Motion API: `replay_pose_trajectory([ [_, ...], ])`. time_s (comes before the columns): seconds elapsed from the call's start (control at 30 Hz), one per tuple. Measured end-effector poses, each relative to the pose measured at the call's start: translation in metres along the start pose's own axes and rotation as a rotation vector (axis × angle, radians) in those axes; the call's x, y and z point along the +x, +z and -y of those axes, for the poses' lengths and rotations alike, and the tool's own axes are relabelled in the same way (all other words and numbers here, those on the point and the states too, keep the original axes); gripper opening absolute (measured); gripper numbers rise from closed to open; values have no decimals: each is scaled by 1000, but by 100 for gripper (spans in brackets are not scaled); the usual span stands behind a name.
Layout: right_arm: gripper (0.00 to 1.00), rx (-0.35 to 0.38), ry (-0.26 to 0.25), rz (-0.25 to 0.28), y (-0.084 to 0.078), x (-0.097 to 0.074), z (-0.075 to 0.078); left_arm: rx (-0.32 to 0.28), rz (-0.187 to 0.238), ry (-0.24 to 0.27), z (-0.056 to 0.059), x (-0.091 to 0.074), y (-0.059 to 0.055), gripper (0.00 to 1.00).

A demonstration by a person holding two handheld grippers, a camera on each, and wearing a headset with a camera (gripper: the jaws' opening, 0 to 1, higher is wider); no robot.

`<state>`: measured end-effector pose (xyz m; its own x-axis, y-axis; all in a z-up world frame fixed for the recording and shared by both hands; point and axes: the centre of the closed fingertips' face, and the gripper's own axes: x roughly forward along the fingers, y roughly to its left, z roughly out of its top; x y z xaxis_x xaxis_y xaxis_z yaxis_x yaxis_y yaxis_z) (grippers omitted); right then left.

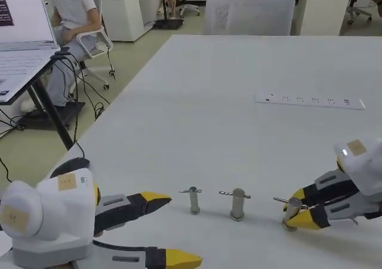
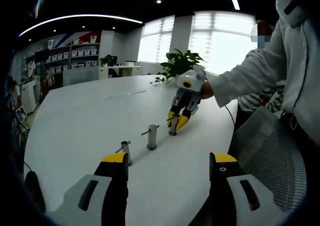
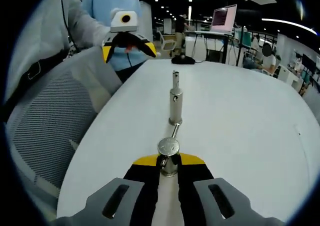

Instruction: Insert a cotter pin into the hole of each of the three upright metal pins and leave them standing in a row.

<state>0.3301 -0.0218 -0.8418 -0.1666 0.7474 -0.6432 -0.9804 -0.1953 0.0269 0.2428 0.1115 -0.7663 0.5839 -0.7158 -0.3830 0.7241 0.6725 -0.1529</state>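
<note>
Metal pin (image 3: 168,147) at the row's right end stands clamped in the right claw (image 3: 169,163), jaws nearly shut, cotter pin (image 1: 279,200) poking from its top. Best release: open gently, withdraw level, leaving it upright. Left claw (image 1: 173,228) hovers wide open, empty, near the leftmost pin (image 1: 194,201).

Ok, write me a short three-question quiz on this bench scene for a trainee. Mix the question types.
1. True or false: the left gripper is shut on a pin.
2. Multiple choice: how many upright silver metal pins stand on the white table? A) two B) three C) four
3. Fill in: in the head view, the right gripper is closed on the ___ pin of the row.

Key: 1 false, it is open and holds nothing; 2 B; 3 rightmost.
</note>
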Motion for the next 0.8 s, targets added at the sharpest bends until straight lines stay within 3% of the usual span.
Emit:
replay_pose_trajectory([
  [0.2, 15, -21, 34, 11, 1, 1, -2, -1, -2, 1, -1, 0, 0, 65],
  [0.47, 15, -19, 35, 12, 2, -1, -2, 1, -7, -2, -1, 2, -1, 65],
  [0.8, 32, 36, -24, 38, 9, -13, 4, 5, 6, 5, -4, 1, 3, 65],
])
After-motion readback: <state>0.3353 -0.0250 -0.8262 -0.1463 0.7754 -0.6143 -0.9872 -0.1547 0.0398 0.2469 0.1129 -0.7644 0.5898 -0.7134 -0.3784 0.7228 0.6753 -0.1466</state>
